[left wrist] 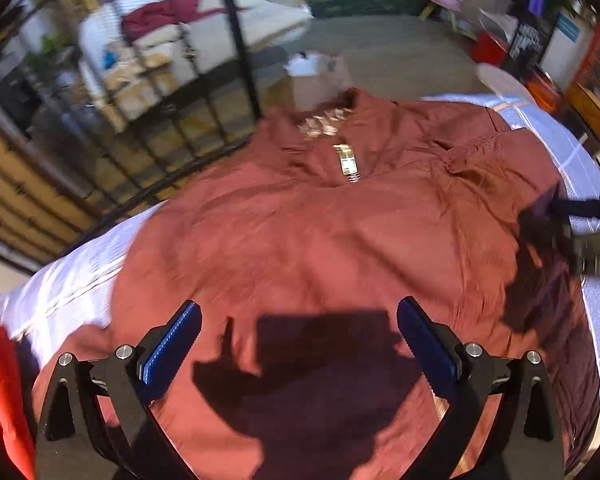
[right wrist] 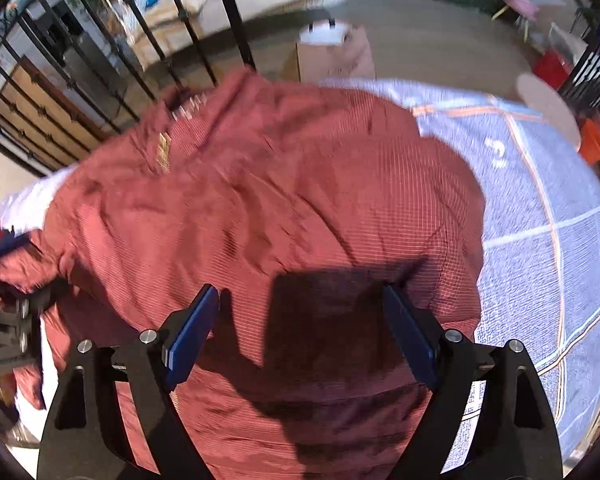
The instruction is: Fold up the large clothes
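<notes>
Left hand-held gripper apart, right hand-held gripper apart, maroon shirt below, cardboard box holding white items

Setting: sunlit home patio or courtyard.
Evidence: black iron railing, concrete floor, cardboard box, checked bedsheet as work surface.

Maroon fine-checked shirt, lilac plaid sheet

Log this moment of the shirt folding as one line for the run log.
phase: between grasps | maroon shirt: spread on blue checked sheet | left gripper: open, empty | right gripper: open, empty
</notes>
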Motion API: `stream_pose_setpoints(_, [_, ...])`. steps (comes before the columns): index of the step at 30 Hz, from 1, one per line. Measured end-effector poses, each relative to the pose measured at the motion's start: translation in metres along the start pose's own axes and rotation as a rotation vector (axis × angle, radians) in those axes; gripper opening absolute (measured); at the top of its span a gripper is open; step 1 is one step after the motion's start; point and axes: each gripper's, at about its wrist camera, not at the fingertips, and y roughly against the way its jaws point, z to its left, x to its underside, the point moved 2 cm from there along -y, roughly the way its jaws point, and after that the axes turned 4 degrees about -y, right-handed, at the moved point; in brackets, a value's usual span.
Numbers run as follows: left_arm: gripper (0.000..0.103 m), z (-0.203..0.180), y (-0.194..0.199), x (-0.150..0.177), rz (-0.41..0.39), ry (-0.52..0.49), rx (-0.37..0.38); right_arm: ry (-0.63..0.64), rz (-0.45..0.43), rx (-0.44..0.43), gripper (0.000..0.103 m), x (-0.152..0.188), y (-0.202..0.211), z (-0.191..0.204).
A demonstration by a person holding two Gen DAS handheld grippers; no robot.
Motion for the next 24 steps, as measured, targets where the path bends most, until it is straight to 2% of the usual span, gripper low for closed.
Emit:
stream_pose_setpoints(2, [0.097,-0.007,-0.029,-0.010,0.068,-0.018,-0.013,0.021,0.023,0.028,0.084,0.003,-0.014,-0.001])
stream_pose_setpoints(5, [0.098,-0.010,-0.067,-0.010,0.183,-0.018,-0.028,0.068,0.068,0.071,0.092,0.003,-0.039,0.005])
stream_pose_setpoints(8, [0.098,-0.006,-0.086,-0.005,0.241,0.025,-0.011,0.091,0.092,0.131,0.098,0.000,-0.063,0.014])
stream_pose_setpoints(13, [0.098,-0.008,-0.095,-0.005,0.255,0.026,-0.025,0.047,0.088,0.167,0.099,-0.006,-0.077,0.017])
stream_pose_setpoints(18, [0.098,-0.006,-0.100,-0.009,0.293,0.035,-0.018,0.054,0.031,0.171,0.099,0.005,-0.072,0.022])
stream_pose_setpoints(21, [0.097,0.000,-0.094,-0.011,0.303,0.035,-0.016,0.031,0.043,0.178,0.099,0.009,-0.067,0.026])
stream_pose_setpoints(24, [0.097,0.009,-0.071,-0.012,0.239,0.075,-0.048,0.009,0.078,0.188,0.098,0.010,-0.050,0.028])
